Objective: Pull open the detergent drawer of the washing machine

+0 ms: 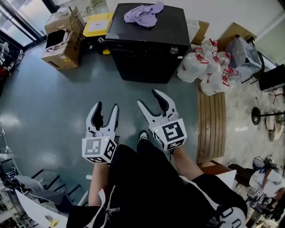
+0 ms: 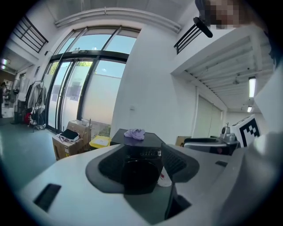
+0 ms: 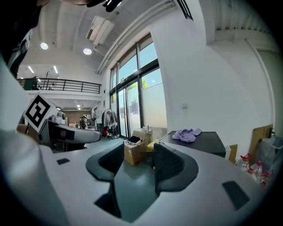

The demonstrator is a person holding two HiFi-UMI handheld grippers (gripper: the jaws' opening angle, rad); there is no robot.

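A black washing machine [image 1: 147, 42] stands against the far wall, with a purple cloth [image 1: 143, 13] on its top. Its control strip and round door [image 2: 140, 170] face me in the left gripper view; I cannot make out the detergent drawer. My left gripper [image 1: 105, 109] is open, well short of the machine, with nothing between its jaws. My right gripper [image 1: 150, 99] is also open and empty, a little closer to the machine's front. In the right gripper view the machine [image 3: 201, 141] sits to the right of the jaws.
Cardboard boxes [image 1: 62, 39] and a yellow-lidded bin [image 1: 98, 24] stand left of the machine. White plastic bags [image 1: 207, 67] are piled to its right, beside a wooden pallet [image 1: 211, 120]. Grey floor [image 1: 53, 98] lies between me and the machine.
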